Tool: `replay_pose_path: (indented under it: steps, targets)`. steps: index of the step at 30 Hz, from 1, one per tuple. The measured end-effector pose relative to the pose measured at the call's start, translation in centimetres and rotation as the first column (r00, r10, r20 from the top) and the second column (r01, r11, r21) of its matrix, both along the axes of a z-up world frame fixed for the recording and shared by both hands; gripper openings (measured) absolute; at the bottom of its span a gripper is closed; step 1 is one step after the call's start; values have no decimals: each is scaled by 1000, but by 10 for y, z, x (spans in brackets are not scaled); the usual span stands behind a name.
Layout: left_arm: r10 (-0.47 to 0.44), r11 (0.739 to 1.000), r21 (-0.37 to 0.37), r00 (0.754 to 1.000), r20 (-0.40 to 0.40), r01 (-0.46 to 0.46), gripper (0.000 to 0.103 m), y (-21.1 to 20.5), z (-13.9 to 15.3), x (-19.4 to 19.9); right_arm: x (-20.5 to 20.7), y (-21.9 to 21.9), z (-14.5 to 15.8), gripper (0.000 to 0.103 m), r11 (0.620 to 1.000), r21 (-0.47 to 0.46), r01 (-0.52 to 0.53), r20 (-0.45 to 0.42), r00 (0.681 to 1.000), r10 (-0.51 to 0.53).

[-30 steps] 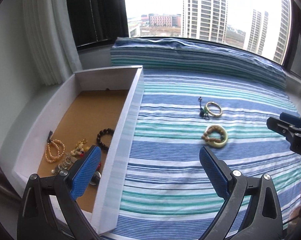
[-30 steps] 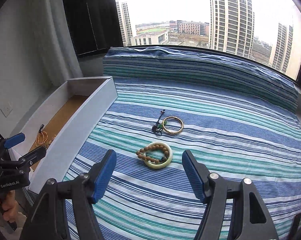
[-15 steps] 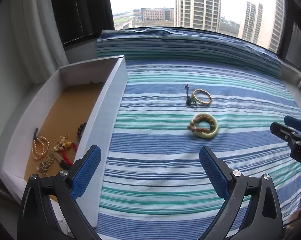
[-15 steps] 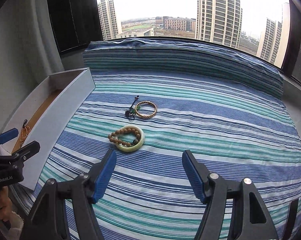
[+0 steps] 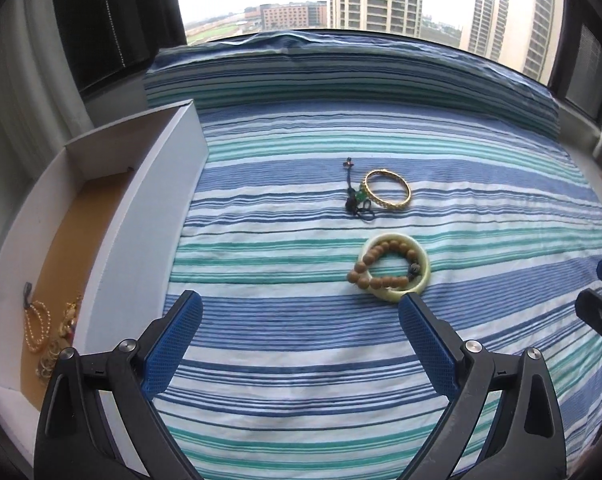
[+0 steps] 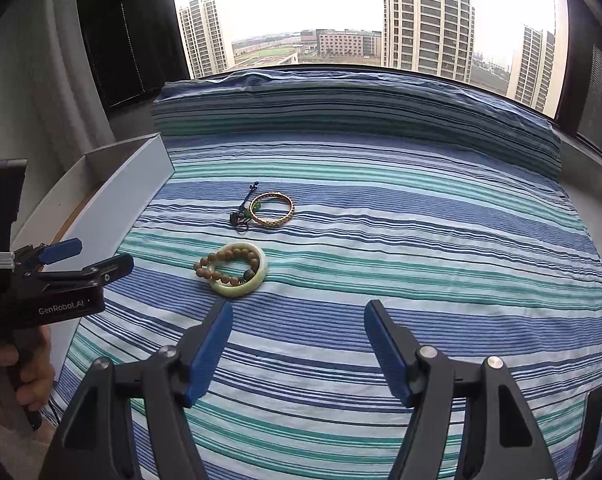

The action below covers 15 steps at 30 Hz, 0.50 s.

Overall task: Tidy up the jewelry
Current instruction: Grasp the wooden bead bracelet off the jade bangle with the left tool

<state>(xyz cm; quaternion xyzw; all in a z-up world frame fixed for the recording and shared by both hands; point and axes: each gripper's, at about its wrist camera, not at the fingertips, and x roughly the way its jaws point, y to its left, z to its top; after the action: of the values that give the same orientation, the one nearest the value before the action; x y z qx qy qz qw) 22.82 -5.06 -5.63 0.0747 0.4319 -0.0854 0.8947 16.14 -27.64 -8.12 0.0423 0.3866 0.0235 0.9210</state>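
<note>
On the striped bedspread lie a pale green jade bangle point(image 5: 419, 270) point(image 6: 257, 278) with a brown wooden bead bracelet point(image 5: 371, 266) point(image 6: 217, 262) across it. Farther back lie a gold bangle point(image 5: 388, 189) point(image 6: 271, 208) and a dark cord with a green bead point(image 5: 355, 200) point(image 6: 243, 214). The white box point(image 5: 141, 216) point(image 6: 113, 208) at the left holds a pearl bracelet point(image 5: 37, 326) and other pieces. My left gripper point(image 5: 301, 320) is open and empty over the bed, near the bangle. My right gripper point(image 6: 299, 326) is open and empty, just short of the jade bangle.
The box's tall right wall point(image 5: 157, 200) stands between its tray and the bed. A striped bolster point(image 6: 353, 104) runs along the window at the back. The left gripper shows at the left edge in the right wrist view point(image 6: 85, 258).
My left gripper has swung right, away from the box and toward the jewelry on the bed. My right gripper has shifted right too, so the bangle now sits to its left.
</note>
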Motion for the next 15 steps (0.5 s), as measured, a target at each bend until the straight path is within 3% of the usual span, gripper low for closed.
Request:
replay_pose_path:
  steps: [6, 15]
  targets:
    - [-19, 1000, 20, 1000, 4, 19, 99, -11, -6, -6, -4, 7, -4, 70, 999, -50, -23, 10, 1000, 23]
    - [-15, 999, 42, 1000, 20, 14, 99, -11, -2, -6, -3, 7, -10, 70, 999, -44, -24, -2, 1000, 24]
